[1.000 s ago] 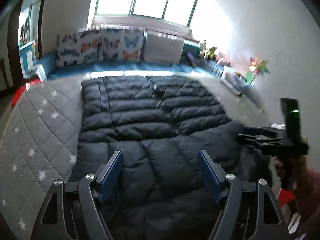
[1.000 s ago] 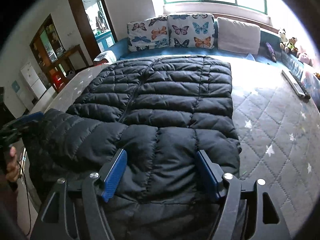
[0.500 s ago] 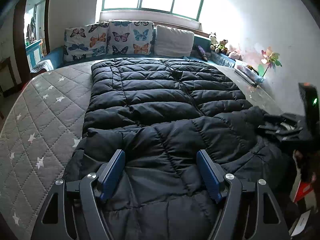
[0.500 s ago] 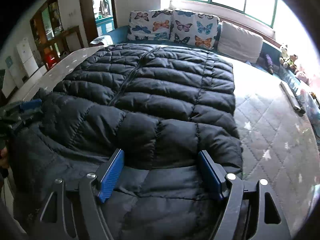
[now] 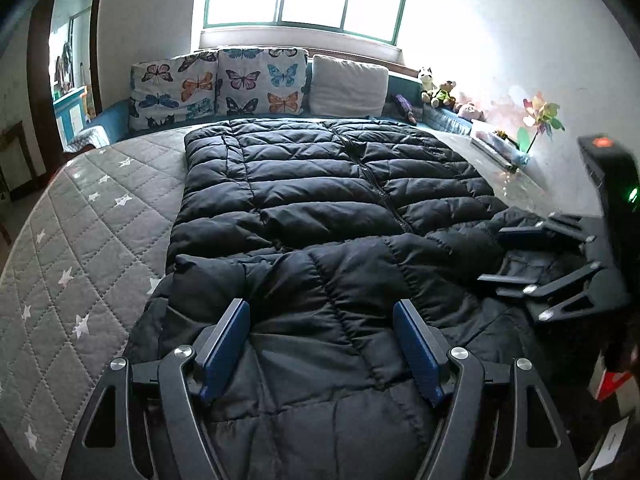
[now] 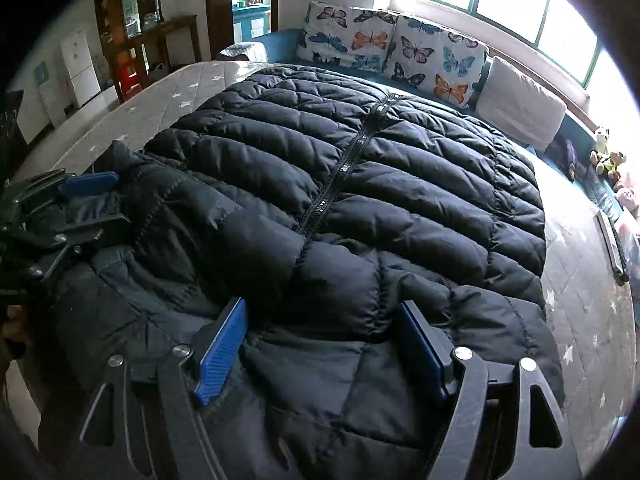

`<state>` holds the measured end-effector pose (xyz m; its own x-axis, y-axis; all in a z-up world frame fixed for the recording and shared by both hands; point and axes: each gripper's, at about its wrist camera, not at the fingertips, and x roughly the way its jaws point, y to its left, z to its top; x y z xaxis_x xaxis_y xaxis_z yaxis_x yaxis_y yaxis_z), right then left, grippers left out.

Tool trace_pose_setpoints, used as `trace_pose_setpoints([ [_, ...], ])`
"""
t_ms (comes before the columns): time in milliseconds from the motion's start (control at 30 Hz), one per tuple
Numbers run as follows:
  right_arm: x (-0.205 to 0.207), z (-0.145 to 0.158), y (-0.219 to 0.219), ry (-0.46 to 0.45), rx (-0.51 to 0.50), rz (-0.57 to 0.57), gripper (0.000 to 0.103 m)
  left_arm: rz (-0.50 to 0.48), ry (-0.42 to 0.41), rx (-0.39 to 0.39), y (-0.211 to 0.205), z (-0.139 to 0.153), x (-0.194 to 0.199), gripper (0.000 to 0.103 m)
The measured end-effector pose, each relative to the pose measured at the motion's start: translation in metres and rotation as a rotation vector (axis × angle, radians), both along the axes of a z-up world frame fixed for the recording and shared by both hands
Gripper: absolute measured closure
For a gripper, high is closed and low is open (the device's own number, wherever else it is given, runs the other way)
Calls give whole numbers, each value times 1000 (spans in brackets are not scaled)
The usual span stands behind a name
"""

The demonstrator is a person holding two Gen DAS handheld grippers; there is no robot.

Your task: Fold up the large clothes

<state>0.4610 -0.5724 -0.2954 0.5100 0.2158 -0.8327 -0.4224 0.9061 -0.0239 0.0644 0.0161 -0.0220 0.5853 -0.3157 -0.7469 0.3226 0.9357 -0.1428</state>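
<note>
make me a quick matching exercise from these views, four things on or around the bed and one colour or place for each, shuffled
Things:
1. puffer jacket
2. butterfly cushions
3. pinwheel
4. mattress cover

Descriptions:
A. grey, quilted, with white stars
B. black, spread flat on the bed
C. by the wall at the right in the left wrist view
D. leaning below the window

Pairs: 1-B, 2-D, 3-C, 4-A
</note>
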Motion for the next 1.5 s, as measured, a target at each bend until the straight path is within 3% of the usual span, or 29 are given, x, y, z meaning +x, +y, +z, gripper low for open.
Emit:
trace_pose_setpoints([
  [300, -56, 47, -55, -87, 46, -49, 20, -1, -1, -20, 3, -1, 0, 24],
  [400, -62, 36, -74, -53, 71, -98, 20, -1, -3, -16, 2, -1, 0, 24],
  [500, -63, 4, -87, 6, 98, -123, 19, -2, -6, -8, 1, -1, -1, 23],
  [600, -65, -10, -84, -36, 116, -120, 16, -4, -11, 9, -1, -2, -1, 23],
  [967, -78, -16, -86, -124, 124, -123, 15, -3, -26, 23, -2, -5, 2, 22],
  [1500, -82, -18, -92, -144, 151, -84, 15, -5, -44, 23, -1, -9, 1, 20],
])
